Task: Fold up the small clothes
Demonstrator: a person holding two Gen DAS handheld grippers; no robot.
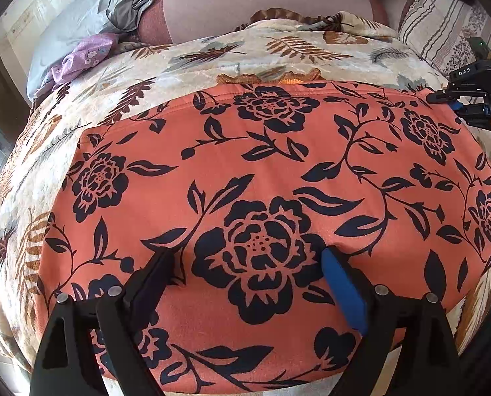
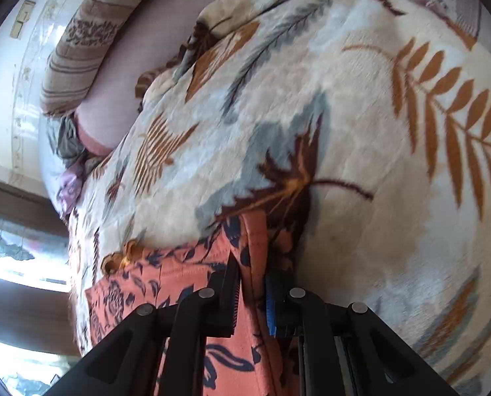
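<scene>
The left claw [image 1: 248,257] filled the bottom of its own view, its black and blue fingers spread wide apart and angled downward, nothing pressed between them. The right claw [image 2: 252,283] sat at the bottom centre of its view, its jaws drawn close together and pinching an edge of the orange cloth [image 2: 248,250]. In the left view it showed small at the right edge.

A bed [image 1: 272,6] covered by a cream blanket [image 1: 186,66] printed with brown and grey leaves. An orange garment [image 1: 278,171] with dark flowers lies flat on the blanket. Striped pillows [image 1: 437,29] sit along the far edge.
</scene>
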